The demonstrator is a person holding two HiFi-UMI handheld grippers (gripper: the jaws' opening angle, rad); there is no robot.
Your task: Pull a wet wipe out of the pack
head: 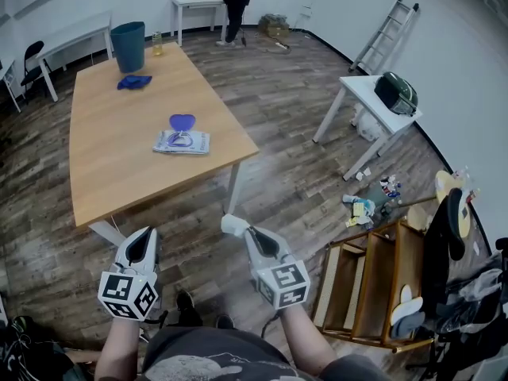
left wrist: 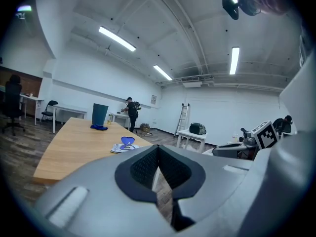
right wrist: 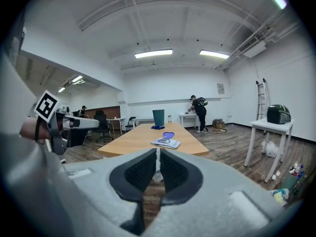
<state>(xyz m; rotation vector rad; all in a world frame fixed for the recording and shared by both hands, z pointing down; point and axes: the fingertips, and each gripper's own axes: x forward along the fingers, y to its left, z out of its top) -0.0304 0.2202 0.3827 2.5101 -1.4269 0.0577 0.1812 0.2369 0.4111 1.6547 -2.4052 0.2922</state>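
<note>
Pack: flat white wet-wipe pack with open blue lid (head: 182,140), well ahead of both grippers.
Left gripper (head: 144,232): jaws clenched, empty.
Right gripper (head: 231,225): likewise.
Surface: light wooden tabletop (head: 111,161).

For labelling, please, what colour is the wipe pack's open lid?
The raised lid is blue, clearest in the head view.

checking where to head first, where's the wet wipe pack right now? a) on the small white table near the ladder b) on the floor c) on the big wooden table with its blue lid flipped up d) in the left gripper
c: the wet wipe pack lies flat on the wooden table, with its blue lid standing open.
</note>
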